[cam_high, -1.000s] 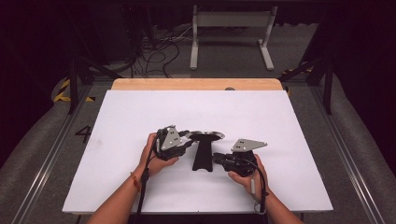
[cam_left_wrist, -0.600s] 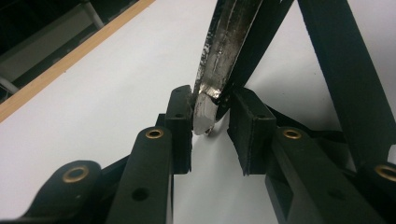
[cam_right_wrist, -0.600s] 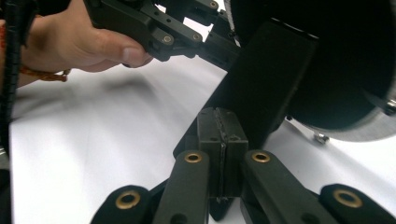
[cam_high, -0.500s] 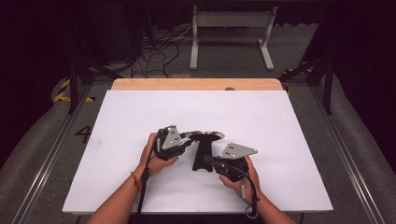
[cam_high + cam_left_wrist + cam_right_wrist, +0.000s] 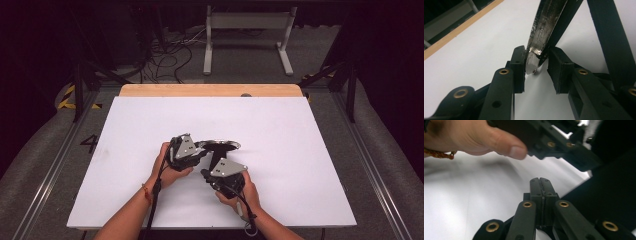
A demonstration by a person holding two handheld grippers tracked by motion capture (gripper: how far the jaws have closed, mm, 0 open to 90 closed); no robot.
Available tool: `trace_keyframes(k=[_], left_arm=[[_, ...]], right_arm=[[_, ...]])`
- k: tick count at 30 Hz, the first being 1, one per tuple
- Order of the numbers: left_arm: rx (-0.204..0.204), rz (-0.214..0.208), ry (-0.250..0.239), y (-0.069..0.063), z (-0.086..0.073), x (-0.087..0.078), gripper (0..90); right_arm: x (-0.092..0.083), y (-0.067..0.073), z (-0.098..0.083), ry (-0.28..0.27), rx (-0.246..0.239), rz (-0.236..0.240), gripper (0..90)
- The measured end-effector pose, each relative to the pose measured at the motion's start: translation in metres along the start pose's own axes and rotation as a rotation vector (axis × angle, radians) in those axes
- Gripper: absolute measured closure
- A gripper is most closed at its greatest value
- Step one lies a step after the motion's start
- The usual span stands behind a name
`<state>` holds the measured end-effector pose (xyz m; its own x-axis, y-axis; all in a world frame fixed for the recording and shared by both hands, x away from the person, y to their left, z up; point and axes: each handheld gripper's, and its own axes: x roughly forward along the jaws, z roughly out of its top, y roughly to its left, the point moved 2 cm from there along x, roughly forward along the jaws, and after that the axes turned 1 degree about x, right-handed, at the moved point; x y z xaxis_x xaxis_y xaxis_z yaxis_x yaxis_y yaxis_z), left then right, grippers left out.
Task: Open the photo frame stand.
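Right gripper (image 5: 540, 181) closed — thumb (image 5: 499, 143), left gripper (image 5: 564, 147) ahead

Grippers: two, left gripper (image 5: 196, 154) and right gripper (image 5: 206, 174), both near the stand
Hands: two
Black stand (image 5: 218, 152): one, mid-table
White table (image 5: 300, 150): one

Black stand (image 5: 218, 156): flat round top plate w/ dark slanting legs below, standing upright on the white bench (image 5: 300, 150), near its front middle. Seen from the left gripper view, plate rim (image 5: 541, 37) is edge-on, worn silvery metal w/ rough, scuffed surface; black leg (image 5: 609, 40) slopes down to its right. Rim sits between the left tool (image 5: 537, 67) pads, touching one pad; contact w/ other pad can't be told.
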<state>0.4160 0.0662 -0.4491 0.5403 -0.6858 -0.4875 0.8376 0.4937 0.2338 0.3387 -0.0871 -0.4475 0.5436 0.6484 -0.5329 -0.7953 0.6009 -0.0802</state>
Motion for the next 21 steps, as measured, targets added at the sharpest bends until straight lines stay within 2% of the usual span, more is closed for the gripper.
trace_keyframes(k=[6, 9, 19, 21], left_arm=[[0.002, 0.011, 0.032, -0.001, 0.000, 0.005, 65.7], [-0.001, 0.009, 0.033, -0.001, -0.001, 0.006, 66.2], [0.005, 0.018, 0.063, -0.002, 0.002, 0.005, 67.3], [0.004, 0.020, 0.068, -0.002, 0.002, 0.004, 67.6]], right_arm=[[0.012, 0.014, 0.001, -0.001, -0.051, -0.026, 90.0], [0.017, 0.018, 0.001, 0.025, -0.075, -0.043, 90.0], [0.023, 0.011, -0.008, 0.096, -0.040, -0.089, 90.0], [0.022, 0.009, -0.009, 0.097, -0.025, -0.078, 90.0]])
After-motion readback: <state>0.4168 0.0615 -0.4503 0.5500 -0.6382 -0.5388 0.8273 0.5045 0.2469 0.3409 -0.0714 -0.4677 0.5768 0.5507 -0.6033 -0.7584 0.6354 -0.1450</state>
